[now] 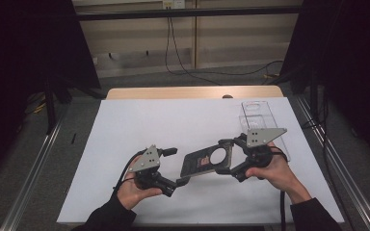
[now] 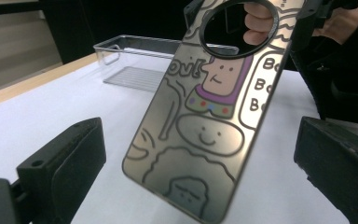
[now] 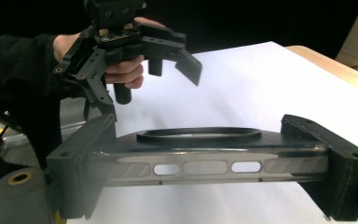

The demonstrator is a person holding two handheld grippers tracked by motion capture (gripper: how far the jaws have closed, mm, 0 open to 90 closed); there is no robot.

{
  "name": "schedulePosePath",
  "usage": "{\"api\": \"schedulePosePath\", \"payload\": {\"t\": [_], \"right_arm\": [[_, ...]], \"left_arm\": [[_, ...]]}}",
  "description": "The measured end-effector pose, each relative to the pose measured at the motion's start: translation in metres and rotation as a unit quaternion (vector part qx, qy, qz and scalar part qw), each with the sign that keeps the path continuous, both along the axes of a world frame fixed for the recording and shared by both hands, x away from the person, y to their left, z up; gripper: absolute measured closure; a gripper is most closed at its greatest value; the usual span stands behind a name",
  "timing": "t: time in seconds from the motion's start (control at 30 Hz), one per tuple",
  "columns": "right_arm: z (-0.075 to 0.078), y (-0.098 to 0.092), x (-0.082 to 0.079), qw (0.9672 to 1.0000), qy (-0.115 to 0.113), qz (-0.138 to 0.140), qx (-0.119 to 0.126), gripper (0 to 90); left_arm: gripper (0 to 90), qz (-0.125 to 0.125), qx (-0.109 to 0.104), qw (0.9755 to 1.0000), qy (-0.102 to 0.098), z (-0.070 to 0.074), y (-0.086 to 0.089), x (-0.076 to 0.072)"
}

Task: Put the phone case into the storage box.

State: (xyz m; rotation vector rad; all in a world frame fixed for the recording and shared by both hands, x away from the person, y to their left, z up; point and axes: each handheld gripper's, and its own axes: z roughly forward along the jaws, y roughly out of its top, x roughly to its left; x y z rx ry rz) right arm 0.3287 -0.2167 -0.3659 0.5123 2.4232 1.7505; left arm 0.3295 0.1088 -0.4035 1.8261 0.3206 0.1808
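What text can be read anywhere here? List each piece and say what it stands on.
"oul": hand-drawn letters on the phone case, left of the cartoon figure, the first letter cut off by a drawn outline.
"Bo", three times, one below another: in a speech bubble at the case's right edge, each cut off there.
A red patch on the case in the high view is too small to read.
Nothing else legible.

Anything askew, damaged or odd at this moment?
Nothing stands out. The phone case looks intact, held off the white sheet across its width by the right tongs. The left tongs are open around its lower end. The clear tray sits flat.
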Motion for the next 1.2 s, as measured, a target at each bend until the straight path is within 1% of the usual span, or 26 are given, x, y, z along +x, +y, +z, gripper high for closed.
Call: {"api": "schedulePosePath", "payload": {"t": [0.1, 0.2, 0.23, 0.4, 0.53, 0.57, 0.6, 0.7, 0.8, 0.9, 0.93, 1.0, 1.07, 1.13, 1.2], "right_arm": [[0.001, -0.002, 0.000, 0.9999, 0.002, -0.013, 0.003, 11.7], [0.002, -0.004, -0.001, 0.9996, 0.008, -0.026, 0.003, 11.7], [0.002, -0.004, -0.001, 0.9994, 0.012, -0.032, 0.003, 11.7], [0.002, -0.009, 0.000, 0.9982, 0.017, -0.057, 0.003, 11.7], [0.003, -0.013, 0.000, 0.9973, 0.021, -0.070, 0.012, 11.6], [0.003, -0.014, 0.000, 0.9969, 0.021, -0.075, 0.011, 11.6], [0.003, -0.015, 0.000, 0.9965, 0.021, -0.080, 0.012, 11.6], [0.004, -0.018, 0.000, 0.9955, 0.024, -0.091, 0.013, 11.6], [0.005, -0.020, 0.001, 0.9945, 0.026, -0.101, 0.014, 11.6], [0.005, -0.021, 0.001, 0.9936, 0.030, -0.108, 0.011, 11.6], [0.005, -0.021, 0.001, 0.9934, 0.030, -0.111, 0.008, 11.6], [0.006, -0.022, 0.002, 0.9927, 0.032, -0.117, 0.006, 11.7], [0.007, -0.023, 0.002, 0.9919, 0.031, -0.123, 0.006, 11.7], [0.008, -0.025, 0.003, 0.9909, 0.032, -0.131, 0.004, 11.7], [0.009, -0.026, 0.003, 0.9898, 0.035, -0.138, 0.002, 11.7]], "left_arm": [[2.1, 0.015, -0.005, 0.9999, 0.001, 0.000, 0.005, 0.000], [1.7, 0.031, 0.000, 0.9995, -0.002, -0.001, 0.009, 0.000], [1.7, 0.041, 0.000, 0.9992, -0.001, -0.001, 0.010, -0.001], [1.7, 0.070, 0.001, 0.9976, 0.001, -0.002, 0.016, -0.001], [1.7, 0.084, 0.001, 0.9965, 0.002, -0.007, 0.025, -0.004], [1.7, 0.094, 0.003, 0.9956, 0.004, -0.008, 0.028, -0.004], [1.7, 0.101, -0.001, 0.9949, 0.006, -0.008, 0.031, -0.004], [1.7, 0.130, 0.000, 0.9915, 0.005, -0.010, 0.041, -0.005], [1.5, 0.152, -0.001, 0.9885, 0.002, -0.011, 0.048, -0.006], [1.5, 0.161, 0.001, 0.9869, 0.000, -0.012, 0.054, -0.007], [1.5, 0.167, 0.000, 0.9859, -0.001, -0.012, 0.055, -0.009], [1.6, 0.172, -0.003, 0.9851, -0.001, -0.013, 0.058, -0.010], [1.7, 0.177, -0.002, 0.9842, -0.005, -0.013, 0.062, -0.012], [1.7, 0.182, -0.001, 0.9834, -0.005, -0.013, 0.066, -0.013], [1.7, 0.190, -0.002, 0.9817, -0.004, -0.014, 0.071, -0.015]]}}
